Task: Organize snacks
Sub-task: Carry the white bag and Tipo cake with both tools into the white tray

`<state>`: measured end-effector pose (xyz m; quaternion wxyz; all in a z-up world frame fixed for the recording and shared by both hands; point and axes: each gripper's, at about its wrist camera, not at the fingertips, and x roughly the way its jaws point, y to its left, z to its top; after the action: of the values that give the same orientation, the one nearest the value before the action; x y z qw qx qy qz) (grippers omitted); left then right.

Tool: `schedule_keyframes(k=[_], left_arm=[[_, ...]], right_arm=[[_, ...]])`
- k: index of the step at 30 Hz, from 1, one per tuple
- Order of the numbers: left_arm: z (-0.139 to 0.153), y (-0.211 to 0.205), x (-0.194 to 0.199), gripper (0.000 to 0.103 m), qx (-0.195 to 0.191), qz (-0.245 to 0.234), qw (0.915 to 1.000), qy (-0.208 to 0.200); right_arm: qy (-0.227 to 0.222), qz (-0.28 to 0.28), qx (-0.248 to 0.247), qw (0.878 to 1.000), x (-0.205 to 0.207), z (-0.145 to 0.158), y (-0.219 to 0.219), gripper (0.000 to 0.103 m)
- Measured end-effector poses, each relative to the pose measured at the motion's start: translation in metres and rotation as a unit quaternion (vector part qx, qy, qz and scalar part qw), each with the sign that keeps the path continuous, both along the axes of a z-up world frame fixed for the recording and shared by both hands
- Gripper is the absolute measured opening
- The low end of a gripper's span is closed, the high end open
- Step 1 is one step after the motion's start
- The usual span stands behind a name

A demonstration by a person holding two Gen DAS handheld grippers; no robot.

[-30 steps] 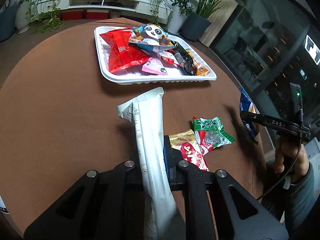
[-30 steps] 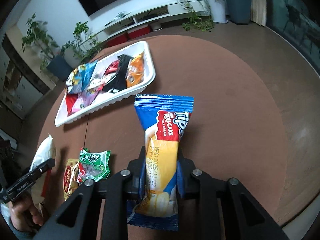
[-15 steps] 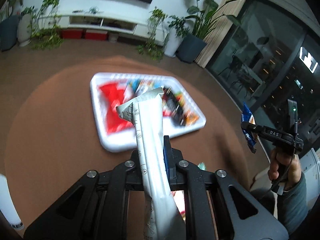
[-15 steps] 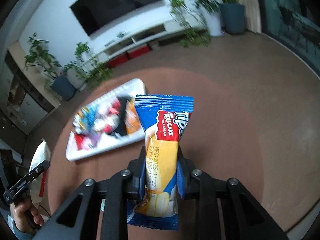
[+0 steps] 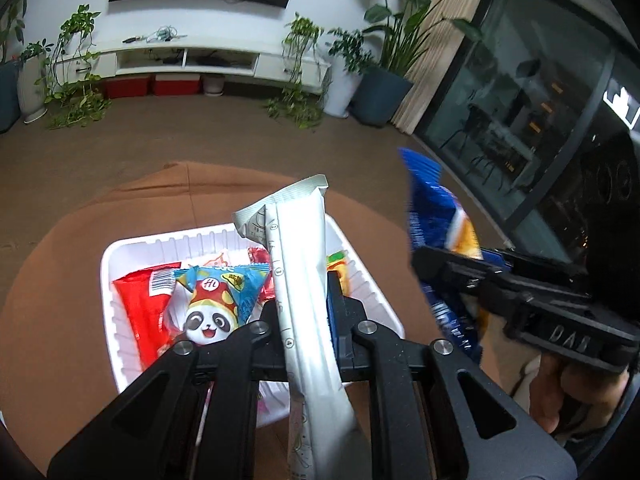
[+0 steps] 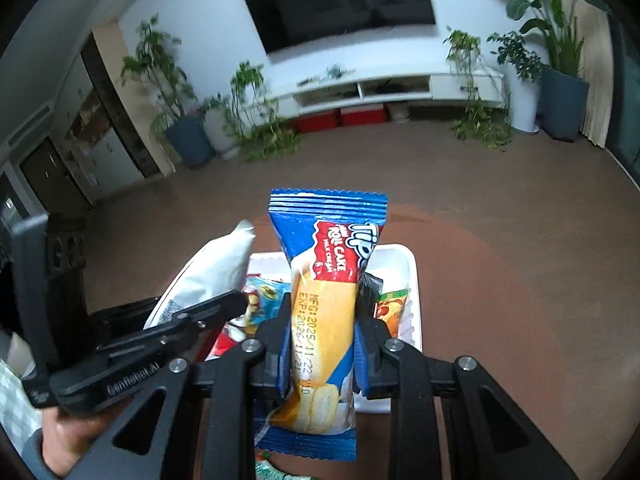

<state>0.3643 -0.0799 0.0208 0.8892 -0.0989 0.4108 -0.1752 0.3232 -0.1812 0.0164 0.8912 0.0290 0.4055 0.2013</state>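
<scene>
My left gripper (image 5: 305,312) is shut on a long white snack packet (image 5: 300,272) and holds it over the white tray (image 5: 120,248). The tray holds a red packet (image 5: 140,308), a blue panda packet (image 5: 216,300) and several other snacks. My right gripper (image 6: 322,320) is shut on a blue and yellow roll cake packet (image 6: 328,280) and holds it above the tray's right end (image 6: 412,280). The right gripper (image 5: 532,300) with the roll cake packet (image 5: 432,224) also shows in the left wrist view. The left gripper (image 6: 152,340) with the white packet (image 6: 216,268) also shows in the right wrist view.
The tray sits on a round brown table (image 5: 60,280). A green snack wrapper (image 6: 276,470) lies on the table just below the right gripper. Beyond the table are potted plants (image 5: 380,68), a white TV console (image 5: 180,60) and glass doors (image 5: 520,120).
Both grippers have moved forward with their packets, from above the loose snacks to over the tray. The two grippers have come close together. Both grips stay shut.
</scene>
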Motion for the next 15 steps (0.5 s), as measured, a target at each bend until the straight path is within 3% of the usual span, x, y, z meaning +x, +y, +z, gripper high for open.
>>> schedule_keyframes(k=[6,15], left_arm=[[-0.040,-0.020,0.022,0.010,0.019,0.004,0.9995,0.025],[-0.075,-0.019,0.038,0.010,0.031,0.024,0.9986,0.035]], right_arm=[[0.045,-0.007,-0.014,0.999,0.032,-0.044,0.004,0.027],[0.076,-0.008,-0.020,0.997,0.052,-0.072,0.006,0.027]])
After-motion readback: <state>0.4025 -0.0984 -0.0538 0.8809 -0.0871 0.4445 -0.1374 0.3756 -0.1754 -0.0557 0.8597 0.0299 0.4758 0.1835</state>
